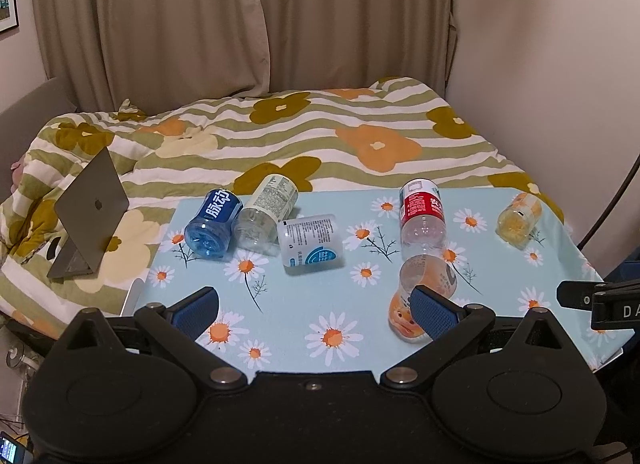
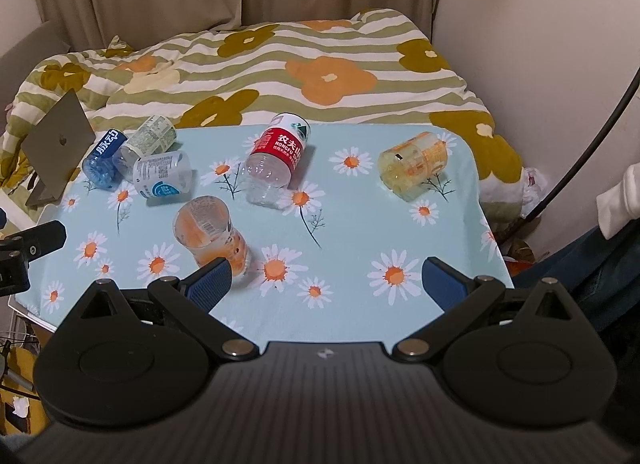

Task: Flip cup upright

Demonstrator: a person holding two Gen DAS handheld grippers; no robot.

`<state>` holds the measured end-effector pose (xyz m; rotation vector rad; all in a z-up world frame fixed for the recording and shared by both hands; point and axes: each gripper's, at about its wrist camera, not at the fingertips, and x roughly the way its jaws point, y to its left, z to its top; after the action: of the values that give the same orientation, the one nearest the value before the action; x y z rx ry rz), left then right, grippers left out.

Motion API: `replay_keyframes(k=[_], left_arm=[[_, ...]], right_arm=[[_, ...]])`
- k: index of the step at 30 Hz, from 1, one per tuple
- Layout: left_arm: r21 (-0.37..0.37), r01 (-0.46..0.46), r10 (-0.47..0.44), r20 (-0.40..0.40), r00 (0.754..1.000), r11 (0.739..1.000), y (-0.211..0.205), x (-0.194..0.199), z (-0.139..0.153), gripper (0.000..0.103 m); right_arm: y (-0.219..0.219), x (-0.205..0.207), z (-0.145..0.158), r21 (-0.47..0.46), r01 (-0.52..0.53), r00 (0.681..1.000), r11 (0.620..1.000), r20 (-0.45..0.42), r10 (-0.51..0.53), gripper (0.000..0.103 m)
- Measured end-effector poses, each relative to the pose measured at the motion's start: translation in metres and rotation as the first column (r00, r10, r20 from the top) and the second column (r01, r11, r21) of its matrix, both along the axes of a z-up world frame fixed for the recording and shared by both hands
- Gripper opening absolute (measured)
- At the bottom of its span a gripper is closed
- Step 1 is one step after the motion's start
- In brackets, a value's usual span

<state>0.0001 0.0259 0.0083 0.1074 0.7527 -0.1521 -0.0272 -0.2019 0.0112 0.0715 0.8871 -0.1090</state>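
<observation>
Several cut-bottle cups lie on their sides on the daisy-print table (image 1: 320,304) (image 2: 360,232). An orange-label cup (image 1: 424,288) (image 2: 208,236) lies nearest. A red-label cup (image 1: 422,215) (image 2: 276,159) lies behind it. A yellow cup (image 1: 518,219) (image 2: 414,165) lies at the right. Blue (image 1: 212,223) (image 2: 105,159), pale green (image 1: 266,215) (image 2: 150,139) and white (image 1: 312,246) (image 2: 162,175) cups cluster at the left. My left gripper (image 1: 316,304) is open and empty; its right finger overlaps the orange cup in view. My right gripper (image 2: 326,284) is open and empty, right of the orange cup.
A bed with a striped flower quilt (image 1: 320,135) (image 2: 320,63) lies behind the table. An open laptop (image 1: 90,215) (image 2: 56,151) stands on the bed at the left. Curtains and a wall close off the back. A dark cable (image 2: 592,135) runs down the right.
</observation>
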Motion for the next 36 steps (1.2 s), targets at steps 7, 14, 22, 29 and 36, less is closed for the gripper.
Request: replay_keyframes(k=[7,14,22,29,36], left_arm=[[0.001,0.001,-0.001,0.002,1.000,1.000,-0.0002,0.0004,0.0005,0.103],[0.002,0.001,-0.001,0.002,1.000,1.000,-0.0005,-0.0001,0.0005,0.103],[0.002,0.000,0.000,0.003,1.000,1.000,-0.0003,0.0001,0.0004,0.103],[0.002,0.000,0.000,0.003,1.000,1.000,-0.0006,0.0001,0.0004,0.103],[0.009,0.002,-0.002,0.007,1.000,1.000,0.0002,0.0039,0.0013,0.103]], right_arm=[[-0.0008,0.0003,-0.0008,0.002,-0.001,1.000,1.000,0.000,0.001,0.103],[-0.0010,0.0008,-0.0021,0.002,0.000,1.000,1.000,-0.002,0.000,0.103],[-0.0005,0.0009,-0.0016,0.002,0.001,1.000,1.000,-0.001,-0.001,0.103],[-0.0002,0.0025,-0.0033,0.003,0.001,1.000,1.000,0.001,-0.001,0.103],[0.0002,0.0034,-0.0033,0.003,0.001,1.000,1.000,-0.001,-0.001,0.103]])
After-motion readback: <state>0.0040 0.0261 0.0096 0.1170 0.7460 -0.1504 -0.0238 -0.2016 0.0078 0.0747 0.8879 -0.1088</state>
